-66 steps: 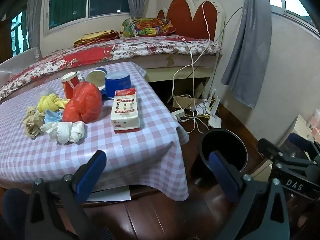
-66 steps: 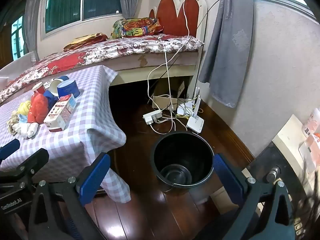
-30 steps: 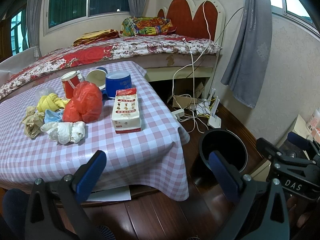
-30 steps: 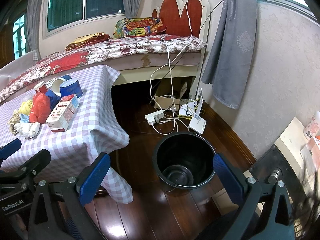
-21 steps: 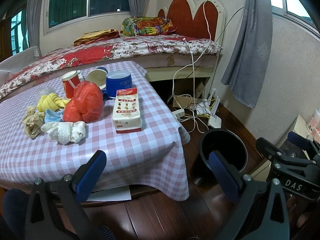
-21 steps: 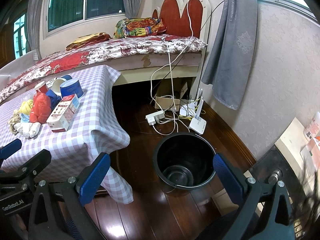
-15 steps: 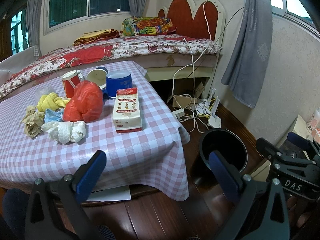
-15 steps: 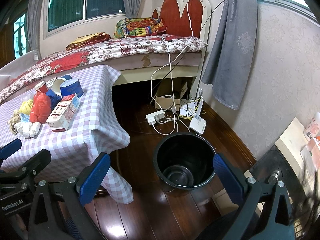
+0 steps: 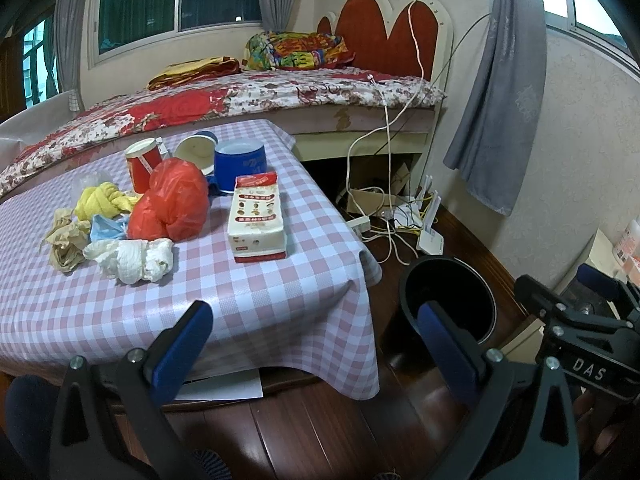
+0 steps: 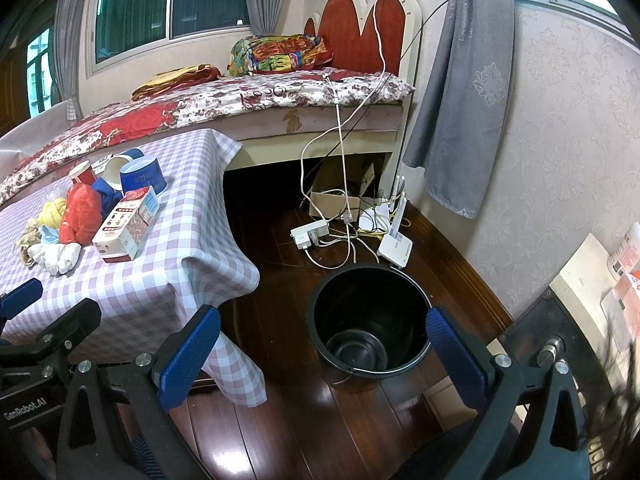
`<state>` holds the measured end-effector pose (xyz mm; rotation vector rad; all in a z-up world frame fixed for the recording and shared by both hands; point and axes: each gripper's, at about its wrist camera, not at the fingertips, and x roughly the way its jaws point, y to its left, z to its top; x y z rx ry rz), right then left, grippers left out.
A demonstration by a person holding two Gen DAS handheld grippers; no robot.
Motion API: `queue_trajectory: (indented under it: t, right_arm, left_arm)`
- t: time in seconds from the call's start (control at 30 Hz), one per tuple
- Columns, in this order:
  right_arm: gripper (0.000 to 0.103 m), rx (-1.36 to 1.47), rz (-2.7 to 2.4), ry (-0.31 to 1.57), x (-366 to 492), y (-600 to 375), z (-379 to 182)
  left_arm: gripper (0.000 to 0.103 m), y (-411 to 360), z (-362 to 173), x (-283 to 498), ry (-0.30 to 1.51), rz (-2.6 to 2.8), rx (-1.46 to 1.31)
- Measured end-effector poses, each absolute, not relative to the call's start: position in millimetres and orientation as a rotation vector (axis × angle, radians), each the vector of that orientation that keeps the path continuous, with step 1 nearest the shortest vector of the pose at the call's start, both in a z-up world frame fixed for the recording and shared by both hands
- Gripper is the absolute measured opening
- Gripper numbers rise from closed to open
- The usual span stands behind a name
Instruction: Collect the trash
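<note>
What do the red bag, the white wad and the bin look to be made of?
Red bag: thin plastic film, crinkled, with glossy highlights. White wad: soft paper, probably tissue or napkin, matte and twisted. Bin: smooth black, slightly shiny, likely plastic; a thin wire bail hangs at its rim.

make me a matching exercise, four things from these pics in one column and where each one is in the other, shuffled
Things:
1. black bucket
2. red plastic bag
3. patterned pillow
4. white power strip

Places:
A. on the bed
B. among the cables on the floor
C. on the checked tablecloth
D. on the floor beside the table

Pairs: 1-D, 2-C, 3-A, 4-B
</note>
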<state>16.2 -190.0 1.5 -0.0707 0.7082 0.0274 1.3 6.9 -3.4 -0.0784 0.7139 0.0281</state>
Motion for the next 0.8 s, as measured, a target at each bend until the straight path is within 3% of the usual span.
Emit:
queue_trajectory:
  t: [0.8]
  right_arm:
    - [0.103, -0.073, 0.033, 0.716, 16.0, -187.3, -1.1]
  left_arm:
    - [0.103, 8.9, -4.5, 1.2, 0.717, 0.028, -0.081]
